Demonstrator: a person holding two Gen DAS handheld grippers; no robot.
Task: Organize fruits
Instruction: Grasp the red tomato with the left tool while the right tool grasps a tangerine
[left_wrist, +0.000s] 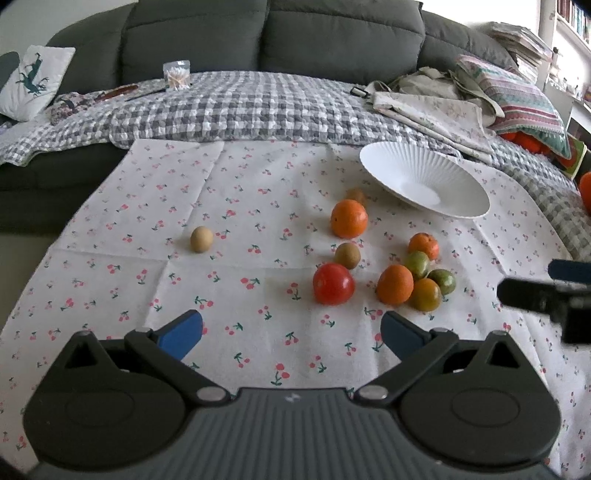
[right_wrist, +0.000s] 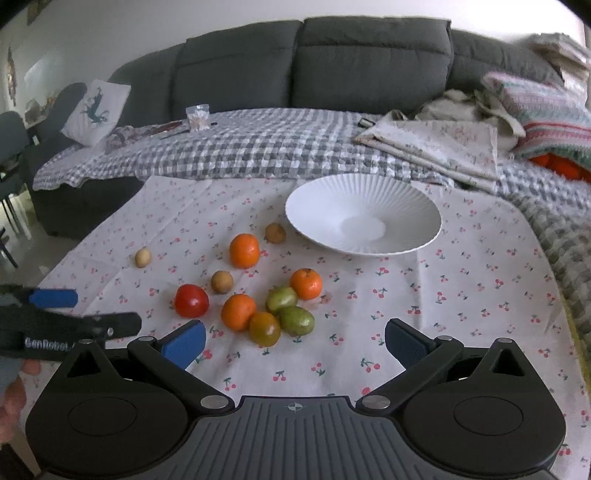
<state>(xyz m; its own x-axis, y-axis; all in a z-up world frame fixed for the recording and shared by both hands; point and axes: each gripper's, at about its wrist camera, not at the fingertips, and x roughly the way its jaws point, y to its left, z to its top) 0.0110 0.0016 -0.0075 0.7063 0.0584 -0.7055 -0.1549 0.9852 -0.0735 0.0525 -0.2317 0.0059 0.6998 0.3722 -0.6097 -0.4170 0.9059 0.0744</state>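
The white ribbed bowl sits empty on the cherry-print cloth, and every fruit lies on the cloth nearer the cameras than the bowl; a brown round fruit is just beside its rim; a large orange lies near it; a red tomato sits farther off; a pale fruit is well apart; the left gripper and right gripper both hover with jaws spread wide, holding nothing.

Fruits on tablecloth, bowl behind
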